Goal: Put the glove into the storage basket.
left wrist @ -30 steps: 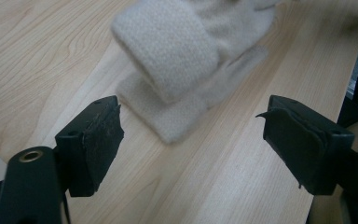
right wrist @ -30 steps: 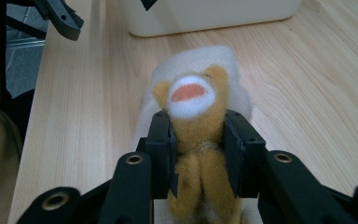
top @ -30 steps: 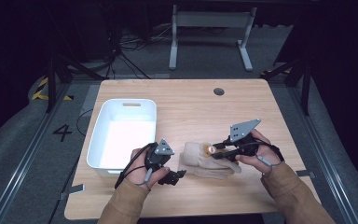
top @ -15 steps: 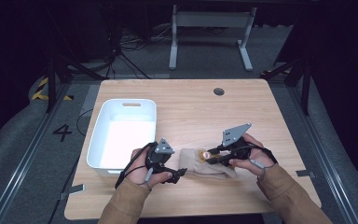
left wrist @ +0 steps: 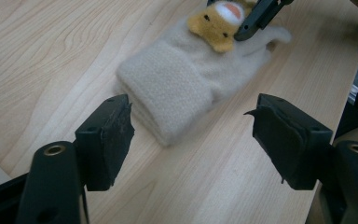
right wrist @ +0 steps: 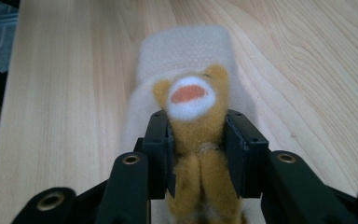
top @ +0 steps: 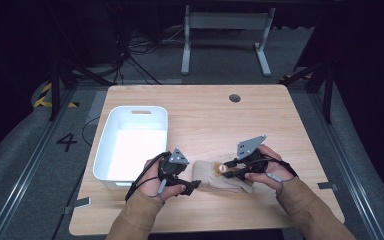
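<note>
**High view.** Wooden table (top: 205, 115); white bin (top: 132, 145) at left, nothing seen inside. Beige fleece mitten (top: 215, 177) lies flat near front edge, btwn the two hands, just right of bin. Left gripper (top: 192, 186) sits at mitten's cuff end. Right gripper (top: 227, 170) over the far end, on the small plush toy (top: 220, 167) that rests on the mitten.

**Left gripper view.** Mitten (left wrist: 182, 84) ahead of jaws, folded cuff nearest. Jaws apart, roughly mid-width, have just been closing in; cuff edge lies ahead of the gap, pads (left wrist: 119, 135) not on it. Nothing gripped. Plush toy (left wrist: 221, 21) at top, w/ a jaw of the right gripper against it.

**Right gripper view.** Plush toy (right wrist: 198, 121), yellow-brown w/ white muzzle & orange mouth, pinched btwn pads (right wrist: 161, 149) at the body below the head. Jaws partly closed, firm on it. Mitten (right wrist: 186, 51) under & beyond toy.

**Handling (judgement).**
- Mitten: light, soft, floppy; will sag & fold if lifted by one spot. Not fragile. Fleece gives decent friction. Best hold: thick doubled cuff, pinch across edge.
- Toy: light, squashy, not slippery; body grip looks adequate, may compress.
- Risk: pulling toy drags mitten unless cuff is pinned.
</note>
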`<act>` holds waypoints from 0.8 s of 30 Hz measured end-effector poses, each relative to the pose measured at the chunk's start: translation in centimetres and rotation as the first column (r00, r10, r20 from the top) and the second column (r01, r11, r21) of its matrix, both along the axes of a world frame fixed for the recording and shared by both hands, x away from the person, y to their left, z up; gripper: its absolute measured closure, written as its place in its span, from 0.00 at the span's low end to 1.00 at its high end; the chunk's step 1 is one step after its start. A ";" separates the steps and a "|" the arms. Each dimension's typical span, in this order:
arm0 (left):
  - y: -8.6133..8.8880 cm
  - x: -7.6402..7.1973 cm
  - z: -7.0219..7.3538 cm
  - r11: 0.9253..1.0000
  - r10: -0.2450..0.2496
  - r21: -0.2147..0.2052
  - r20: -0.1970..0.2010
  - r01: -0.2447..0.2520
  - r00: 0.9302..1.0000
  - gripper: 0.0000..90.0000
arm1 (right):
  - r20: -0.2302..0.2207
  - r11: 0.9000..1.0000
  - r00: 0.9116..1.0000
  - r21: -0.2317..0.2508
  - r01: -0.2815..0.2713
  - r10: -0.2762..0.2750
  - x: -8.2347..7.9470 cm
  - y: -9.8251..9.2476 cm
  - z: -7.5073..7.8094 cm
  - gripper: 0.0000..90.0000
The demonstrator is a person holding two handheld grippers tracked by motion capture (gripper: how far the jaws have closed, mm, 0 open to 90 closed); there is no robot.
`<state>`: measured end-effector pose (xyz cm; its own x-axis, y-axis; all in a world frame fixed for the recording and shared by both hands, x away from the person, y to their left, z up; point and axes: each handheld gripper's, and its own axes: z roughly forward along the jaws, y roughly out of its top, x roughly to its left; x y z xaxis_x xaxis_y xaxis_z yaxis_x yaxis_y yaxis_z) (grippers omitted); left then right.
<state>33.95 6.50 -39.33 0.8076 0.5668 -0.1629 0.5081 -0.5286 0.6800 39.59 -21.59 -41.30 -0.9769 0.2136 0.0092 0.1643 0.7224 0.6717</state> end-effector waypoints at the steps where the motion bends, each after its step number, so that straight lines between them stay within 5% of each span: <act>1: 0.0 0.1 0.0 1.000 -0.001 0.001 -0.003 0.001 1.000 0.36 | 0.005 1.000 1.000 -0.016 0.004 -0.004 0.0 0.0 -0.2 0.70; 8: 0.1 0.5 0.1 1.000 -0.014 0.002 0.015 0.014 1.000 0.42 | 0.042 1.000 0.999 -0.012 0.015 -0.015 0.0 0.0 -0.5 0.57; 16: -0.4 0.8 0.4 0.999 -0.041 -0.018 -0.006 0.041 0.999 0.30 | 0.060 0.997 0.996 0.044 0.058 -0.060 -0.2 -0.8 0.3 0.51; 24: -0.9 1.1 0.7 0.998 -0.061 -0.010 0.003 0.061 0.998 0.28 | 0.070 0.981 0.986 0.137 0.139 -0.150 -0.5 -2.2 1.6 0.52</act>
<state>35.03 5.63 -38.62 0.8413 0.5145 -0.1661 0.4730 -0.5518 0.6868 39.13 -23.81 -39.73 -0.9344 0.3549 -0.0303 0.2026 0.5996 0.7742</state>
